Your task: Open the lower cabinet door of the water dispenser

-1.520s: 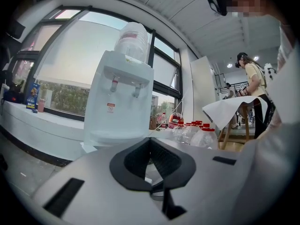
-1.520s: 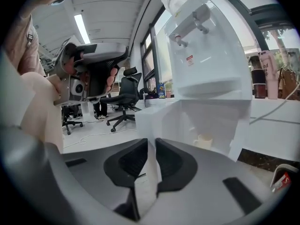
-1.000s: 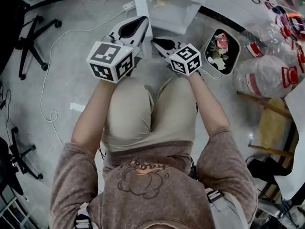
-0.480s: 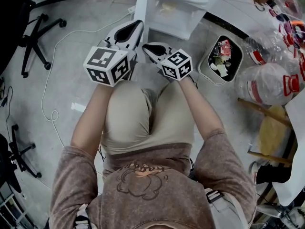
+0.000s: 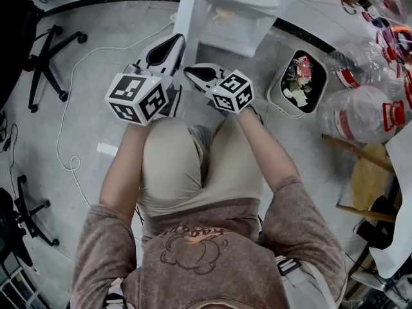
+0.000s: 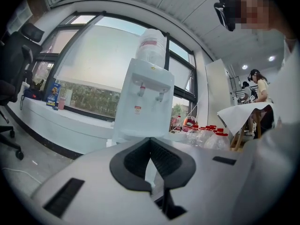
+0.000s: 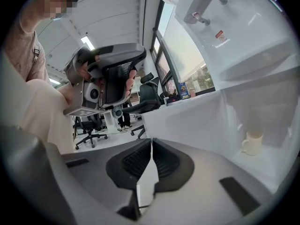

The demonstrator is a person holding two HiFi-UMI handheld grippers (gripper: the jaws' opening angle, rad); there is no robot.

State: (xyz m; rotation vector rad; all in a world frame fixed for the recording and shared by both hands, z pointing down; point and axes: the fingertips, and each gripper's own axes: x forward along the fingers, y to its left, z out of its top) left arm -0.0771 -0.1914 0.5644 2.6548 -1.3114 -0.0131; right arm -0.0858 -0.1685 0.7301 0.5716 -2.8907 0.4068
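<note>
— In the head view, how far along was it?
— The cabinet door (image 5: 183,18) stood swung out to the left of the water dispenser (image 5: 241,15), and its compartment was exposed. Mostly done, I'd judge.
— The left gripper (image 5: 175,40)?
— Its own view showed the jaws clenched on nothing, with the dispenser ahead.
— And the right gripper (image 5: 188,71)?
— Its view had the pads pinched on the door's free edge, with a mug (image 7: 253,143) inside the compartment. What was left was perhaps a wider swing, then letting go.

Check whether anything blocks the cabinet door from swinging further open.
Possibly the left hand-held gripper: it hovers close beside the door's outer face, on the side the door swings toward. Nothing else visible does.
</note>
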